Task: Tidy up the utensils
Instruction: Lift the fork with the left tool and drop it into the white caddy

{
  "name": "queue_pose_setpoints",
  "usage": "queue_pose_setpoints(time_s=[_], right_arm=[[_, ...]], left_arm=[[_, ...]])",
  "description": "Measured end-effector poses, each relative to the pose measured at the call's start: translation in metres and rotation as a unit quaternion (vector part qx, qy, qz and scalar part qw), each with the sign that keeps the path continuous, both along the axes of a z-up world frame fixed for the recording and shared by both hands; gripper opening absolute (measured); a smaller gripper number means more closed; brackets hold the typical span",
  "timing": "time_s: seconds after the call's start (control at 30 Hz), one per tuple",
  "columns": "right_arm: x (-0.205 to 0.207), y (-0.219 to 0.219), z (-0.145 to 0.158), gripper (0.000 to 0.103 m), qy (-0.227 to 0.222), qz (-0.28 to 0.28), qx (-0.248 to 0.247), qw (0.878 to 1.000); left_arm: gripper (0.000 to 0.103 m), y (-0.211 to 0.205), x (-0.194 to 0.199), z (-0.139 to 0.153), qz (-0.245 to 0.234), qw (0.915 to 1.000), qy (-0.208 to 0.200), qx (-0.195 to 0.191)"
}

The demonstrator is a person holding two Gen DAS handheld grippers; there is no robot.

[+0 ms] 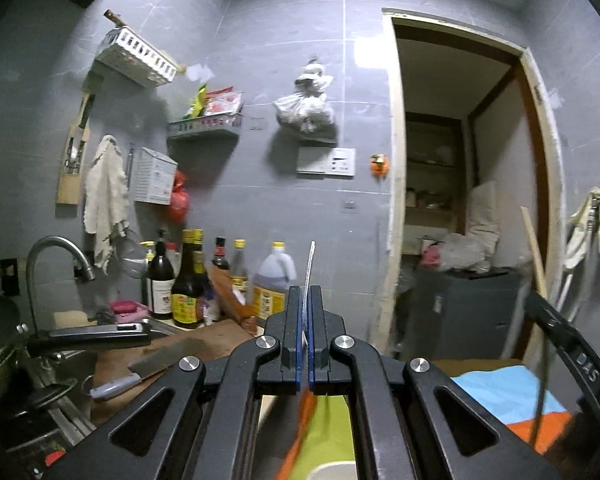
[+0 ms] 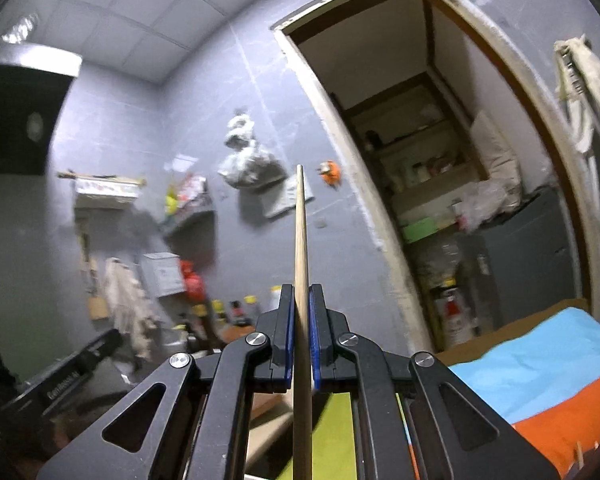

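Gripping a thin, flat metal utensil handle [image 1: 310, 268], the left gripper [image 1: 305, 312] has its jaws clenched tight on it; the strip rises edge-on out of the blue pads, its long axis running forward and upward toward the grey tiled wall [image 1: 260, 80]. The right gripper [image 2: 301, 320] is likewise clamped, on a long pale wooden chopstick [image 2: 300, 240] that runs lengthwise through the jaws, its tip pointing up and away and its lower end passing back under the camera. Both utensils are carried in the air, above the wooden counter [image 1: 220, 334] and its coloured cloth [image 2: 540, 380]. The white wall-mounted slotted basket [image 1: 138, 58] hangs high to the left, nearer the left hand, probably the destination.
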State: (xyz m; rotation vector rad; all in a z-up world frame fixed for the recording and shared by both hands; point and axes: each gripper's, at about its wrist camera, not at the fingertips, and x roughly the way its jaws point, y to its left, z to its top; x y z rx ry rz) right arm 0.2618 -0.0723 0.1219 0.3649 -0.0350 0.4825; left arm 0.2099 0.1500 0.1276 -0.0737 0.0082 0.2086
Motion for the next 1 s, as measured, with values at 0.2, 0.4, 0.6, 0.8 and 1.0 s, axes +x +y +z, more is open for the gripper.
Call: queue_pose_setpoints(time_s=[0.2,0.4,0.6,0.8,1.0], right_arm=[[-0.005,0.01,-0.016,0.005,0.008,-0.078,-0.028,0.997],[-0.007,0.014,-0.028,0.005,-0.003,-0.079,-0.05,0.996],[-0.004,0.011,-0.043,0.005,0.017,-0.054,-0.059,0.997],[-0.004,0.009,-0.05,0.006,0.041,-0.032,-0.083,0.995],[-0.006,0.013,-0.054,0.006,0.061,-0.011,-0.12,0.991]], left_arm=[[0.0,0.002,0.019,-0.026,0.024,0.9997,0.004,0.006],[0.0,-0.007,0.022,-0.046,0.034,0.9993,0.005,0.014],[0.001,-0.019,0.018,-0.057,0.019,0.9993,0.021,0.026],[0.002,-0.019,0.012,-0.058,-0.018,0.9989,0.044,0.003],[0.003,-0.011,0.01,-0.059,-0.064,0.9947,0.074,-0.031]])
